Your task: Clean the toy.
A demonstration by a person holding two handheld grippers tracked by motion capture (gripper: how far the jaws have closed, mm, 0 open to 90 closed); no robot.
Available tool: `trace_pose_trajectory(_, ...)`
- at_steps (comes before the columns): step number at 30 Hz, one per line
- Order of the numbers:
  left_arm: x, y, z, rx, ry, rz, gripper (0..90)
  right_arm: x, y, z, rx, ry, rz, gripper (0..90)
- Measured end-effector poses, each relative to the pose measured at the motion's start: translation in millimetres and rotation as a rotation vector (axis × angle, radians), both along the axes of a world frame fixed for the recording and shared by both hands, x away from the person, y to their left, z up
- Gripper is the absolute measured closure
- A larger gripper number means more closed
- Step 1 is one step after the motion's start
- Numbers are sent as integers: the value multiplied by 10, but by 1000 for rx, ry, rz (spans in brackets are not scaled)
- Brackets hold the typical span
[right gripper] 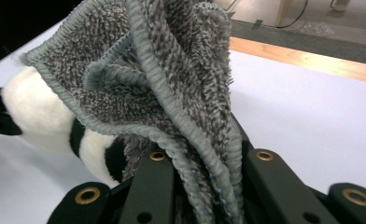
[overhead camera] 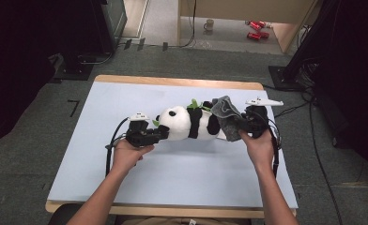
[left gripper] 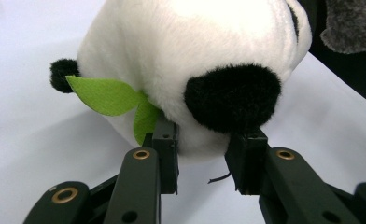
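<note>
between the two grippers lies a plush panda (overhead camera: pixel 187 123); left gripper (overhead camera: pixel 159 134) pinches its head, right gripper (overhead camera: pixel 238 124) clamps a grey cloth (overhead camera: pixel 224 111) against its rear.

Both forearms are bare, no sleeves showing. Each hand-held gripper, left (overhead camera: pixel 161 133) and right (overhead camera: pixel 241 125), is matte black with brass-ringed screw holes behind its two jaws, a light three-cornered plate on top and a black cable trailing behind.
</note>
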State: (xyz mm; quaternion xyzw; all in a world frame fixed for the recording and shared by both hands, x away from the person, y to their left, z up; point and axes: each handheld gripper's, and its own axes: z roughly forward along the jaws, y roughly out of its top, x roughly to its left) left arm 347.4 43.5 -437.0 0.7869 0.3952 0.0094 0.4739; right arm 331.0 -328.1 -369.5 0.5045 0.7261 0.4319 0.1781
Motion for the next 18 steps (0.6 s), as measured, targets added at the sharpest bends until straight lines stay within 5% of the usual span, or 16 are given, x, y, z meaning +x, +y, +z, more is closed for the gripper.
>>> trace_pose_trajectory(5, -34, 72, 39, 1, 15, 12, 682, -67, 115, 123, 110, 9, 94, 793)
trace_pose_trajectory(8, -57, 86, 45, -2, 17, 14, 681, -88, 225, 129, 127, 28, 147, 793)
trace_pose_trajectory(10, -82, 88, 46, 0, 18, 11, 679, -88, 394, 62, 100, 80, 223, 791)
trace_pose_trajectory(15, -93, 92, 31, 17, -6, 17, 652, -26, 563, -187, 3, 163, 244, 790)
trace_pose_trajectory(18, -101, 89, 30, 29, -48, 10, 566, 15, 534, -243, 41, 166, 235, 790)
